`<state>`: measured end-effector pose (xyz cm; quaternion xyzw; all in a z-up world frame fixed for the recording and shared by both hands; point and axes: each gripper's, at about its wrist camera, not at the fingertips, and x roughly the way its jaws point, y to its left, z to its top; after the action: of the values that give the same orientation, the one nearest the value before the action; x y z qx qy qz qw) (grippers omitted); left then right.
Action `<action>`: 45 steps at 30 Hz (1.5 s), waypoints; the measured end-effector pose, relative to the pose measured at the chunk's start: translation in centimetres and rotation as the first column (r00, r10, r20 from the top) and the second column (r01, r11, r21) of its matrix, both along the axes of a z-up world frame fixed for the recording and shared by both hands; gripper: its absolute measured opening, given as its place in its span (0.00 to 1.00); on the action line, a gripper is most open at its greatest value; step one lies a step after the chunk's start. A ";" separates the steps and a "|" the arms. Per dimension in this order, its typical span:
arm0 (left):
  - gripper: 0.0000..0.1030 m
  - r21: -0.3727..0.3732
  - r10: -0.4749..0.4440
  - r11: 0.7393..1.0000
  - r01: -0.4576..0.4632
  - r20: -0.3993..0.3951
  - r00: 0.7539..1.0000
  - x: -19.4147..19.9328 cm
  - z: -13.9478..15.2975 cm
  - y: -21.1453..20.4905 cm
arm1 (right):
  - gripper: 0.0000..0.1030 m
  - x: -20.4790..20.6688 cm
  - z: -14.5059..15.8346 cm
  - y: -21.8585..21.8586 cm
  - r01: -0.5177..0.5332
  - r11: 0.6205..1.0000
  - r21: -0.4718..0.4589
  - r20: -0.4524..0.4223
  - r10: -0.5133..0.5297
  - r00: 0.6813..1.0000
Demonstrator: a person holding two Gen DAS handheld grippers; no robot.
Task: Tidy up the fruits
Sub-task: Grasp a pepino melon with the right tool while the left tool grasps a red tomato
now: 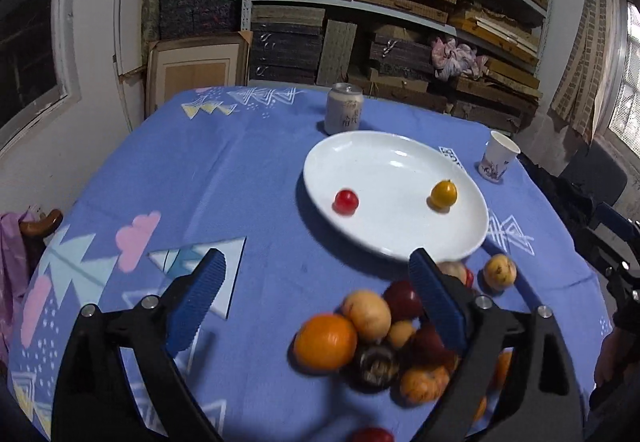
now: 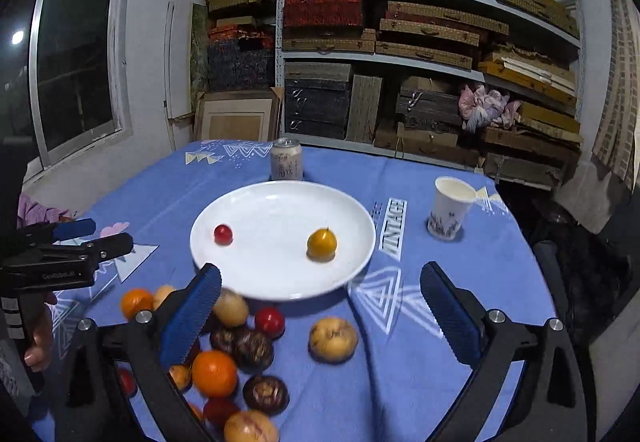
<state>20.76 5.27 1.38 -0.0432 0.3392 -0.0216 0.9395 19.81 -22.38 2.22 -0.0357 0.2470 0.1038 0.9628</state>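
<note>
A white plate [image 1: 400, 238] [image 2: 256, 282] lies on the blue patterned tablecloth [image 1: 220, 178] [image 2: 400, 362]. On it sit a small red fruit [image 1: 346, 202] [image 2: 223, 234] and a small yellow fruit [image 1: 444, 194] [image 2: 322, 243]. In front of the plate is a heap of several fruits: oranges [image 1: 325, 341] [image 2: 214, 373], pale apples [image 1: 368, 315] [image 2: 333, 339], red and dark brown ones [image 2: 253, 349]. My left gripper [image 1: 316, 274] is open, empty, above the heap's left side. My right gripper [image 2: 320, 288] is open and empty over the plate's near rim. The left gripper [image 2: 86, 234] also shows at the left of the right wrist view.
A drink can [image 1: 344, 108] [image 2: 286, 161] stands behind the plate. A paper cup [image 1: 498, 157] [image 2: 448, 212] stands at the right of the table. Shelves stacked with boxes [image 2: 420, 42] fill the back wall. A dark chair [image 1: 592, 178] is at the table's right.
</note>
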 end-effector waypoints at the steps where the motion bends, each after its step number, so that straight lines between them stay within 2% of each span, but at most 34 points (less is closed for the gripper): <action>1: 0.88 0.000 -0.001 1.000 0.001 -0.003 1.000 -1.7 -0.9 0.1 | 0.97 -1.5 -1.1 -0.8 0.009 0.999 0.031 0.001 -0.009 1.000; 4: 0.88 0.043 -0.014 0.999 0.015 -0.025 1.000 -6.0 -3.4 -0.7 | 0.97 -5.1 -4.0 -3.2 0.060 0.989 0.135 0.030 -0.065 0.997; 7: 0.88 0.080 -0.054 0.995 0.055 -0.023 0.998 -8.6 -4.3 -2.0 | 0.97 -7.5 -5.4 -3.3 0.010 0.984 0.177 0.059 -0.021 0.998; 11: 0.88 0.128 -0.105 0.986 0.110 -0.044 0.994 -10.3 -5.6 -3.7 | 0.97 -9.6 -6.4 -1.2 0.009 0.999 0.053 0.097 -0.014 0.995; 14: 0.88 0.140 -0.112 0.983 0.116 -0.035 0.993 -10.4 -5.7 -4.2 | 0.97 -10.3 -5.9 -0.7 -0.006 0.999 0.054 0.130 -0.001 0.992; 17: 0.88 0.145 -0.132 0.979 0.144 -0.091 0.987 -9.4 -6.1 -4.6 | 0.97 -9.2 -6.3 -1.2 0.006 0.997 0.077 0.067 -0.012 0.998; 20: 0.88 0.115 -0.141 0.981 0.153 -0.112 0.984 -8.8 -6.3 -4.2 | 0.97 -7.9 -6.8 -1.0 -0.022 0.996 0.084 -0.026 0.024 0.999; 25: 0.88 0.037 -0.137 0.989 0.145 -0.157 0.978 -7.7 -6.7 -3.3 | 0.97 -7.5 -7.5 -1.2 -0.013 0.995 0.102 -0.059 0.020 0.998; 26: 0.86 0.032 -0.135 0.989 0.142 -0.163 0.977 -7.5 -6.9 -3.2 | 0.97 -7.5 -7.6 -1.2 -0.008 0.995 0.104 -0.063 0.014 0.998; 30: 0.61 0.036 -0.147 0.987 0.158 -0.200 0.969 -6.8 -7.5 -3.7 | 0.97 -7.2 -7.8 -0.8 -0.006 0.996 0.084 -0.083 0.013 0.996; 31: 0.58 0.034 -0.154 0.986 0.165 -0.207 0.966 -6.6 -7.7 -3.8 | 0.97 -7.2 -7.9 -0.7 -0.011 0.997 0.077 -0.083 0.017 0.996; 40: 0.57 0.036 -0.183 0.980 0.194 -0.202 0.962 -6.0 -7.9 -4.4 | 0.97 -5.3 -9.2 -0.3 -0.019 0.998 0.060 -0.206 0.031 0.978; 42: 0.47 0.031 -0.190 0.979 0.202 -0.216 0.958 -5.8 -8.0 -4.6 | 0.97 -5.1 -9.3 0.1 -0.036 0.998 0.055 -0.217 0.047 0.975; 45: 0.47 0.017 -0.184 0.981 0.192 -0.220 0.958 -5.7 -8.1 -4.3 | 0.97 -4.9 -9.5 0.7 -0.049 0.998 0.045 -0.220 0.058 0.974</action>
<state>15.09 0.92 -6.68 0.0050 0.4430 -0.0995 0.8910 14.93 -21.65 -7.27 -0.0118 0.3494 0.1380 0.9267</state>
